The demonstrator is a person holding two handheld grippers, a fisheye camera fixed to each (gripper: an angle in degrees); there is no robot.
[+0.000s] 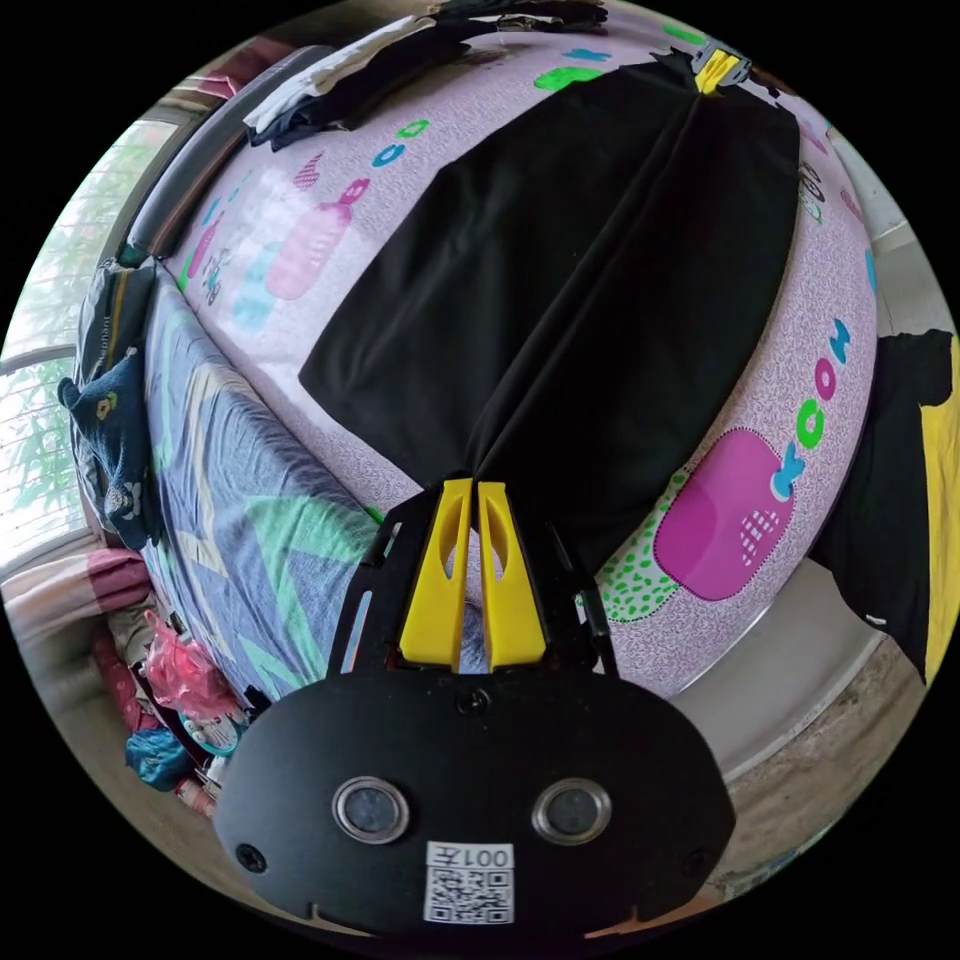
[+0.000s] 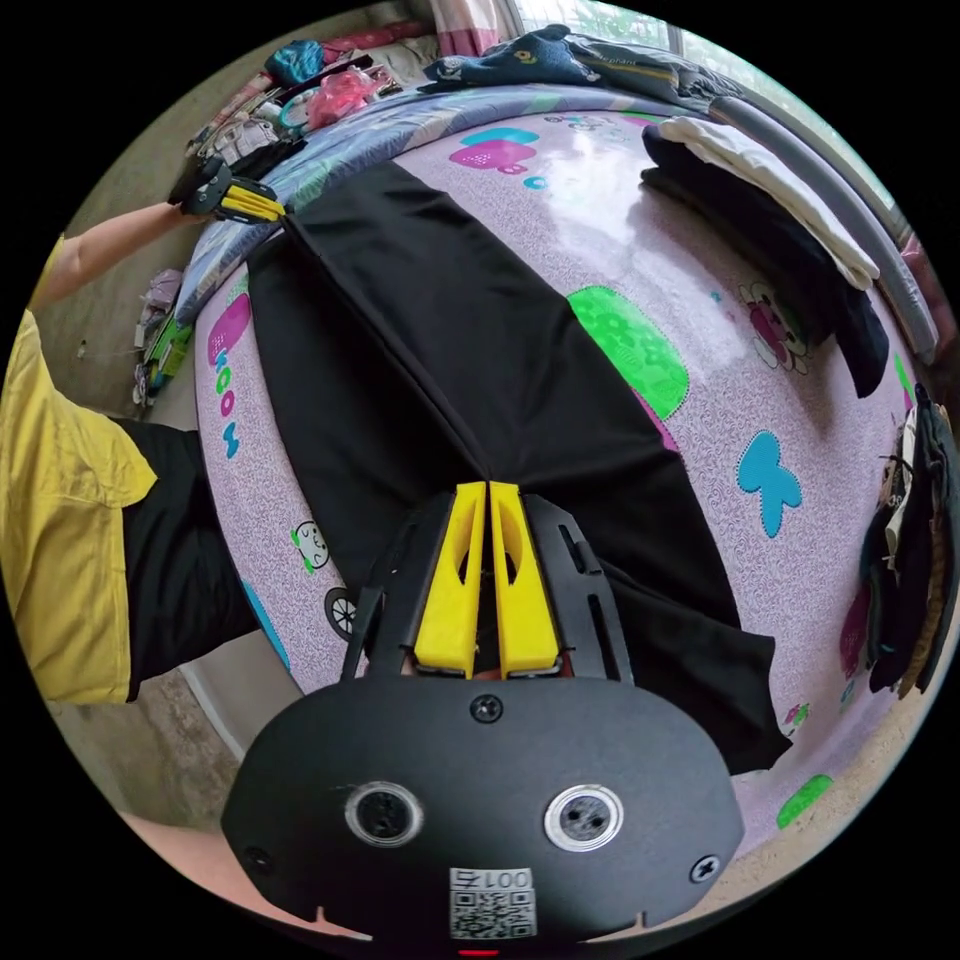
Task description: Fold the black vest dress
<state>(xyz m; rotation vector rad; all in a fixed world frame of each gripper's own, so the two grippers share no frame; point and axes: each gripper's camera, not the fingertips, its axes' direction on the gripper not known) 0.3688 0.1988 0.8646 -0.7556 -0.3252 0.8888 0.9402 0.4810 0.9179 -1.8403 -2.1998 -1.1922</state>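
Yellow jaws of the left gripper [image 1: 475, 482] sit pressed together in the left gripper view, pinching one end of the black vest dress [image 1: 560, 290] where the cloth gathers into a raised ridge. That end is at the edge of the bed [image 1: 330, 190] nearest the blue patterned quilt [image 1: 240, 500]. The dress lies spread along the pink printed sheet, with a long crease running down its middle from one gripper to the other. At the far end of that crease, in the same view, the right gripper [image 1: 718, 72] shows small and has the cloth between its jaws.

From the right gripper view, the right gripper [image 2: 487, 486] is likewise closed tight on the dress [image 2: 480, 360] at the crease, and the fabric fans out flat on both sides of it. The left gripper [image 2: 262, 207] appears far off at the opposite end, gripped by a hand [image 2: 200, 185], its jaws nipping the cloth. A person in a yellow shirt [image 2: 60, 540] stands at the side edge of the bed.

Toward the far edge of the bed rests a stack of folded clothes [image 2: 770, 210], dark pieces with a white one on top, well apart from the dress.
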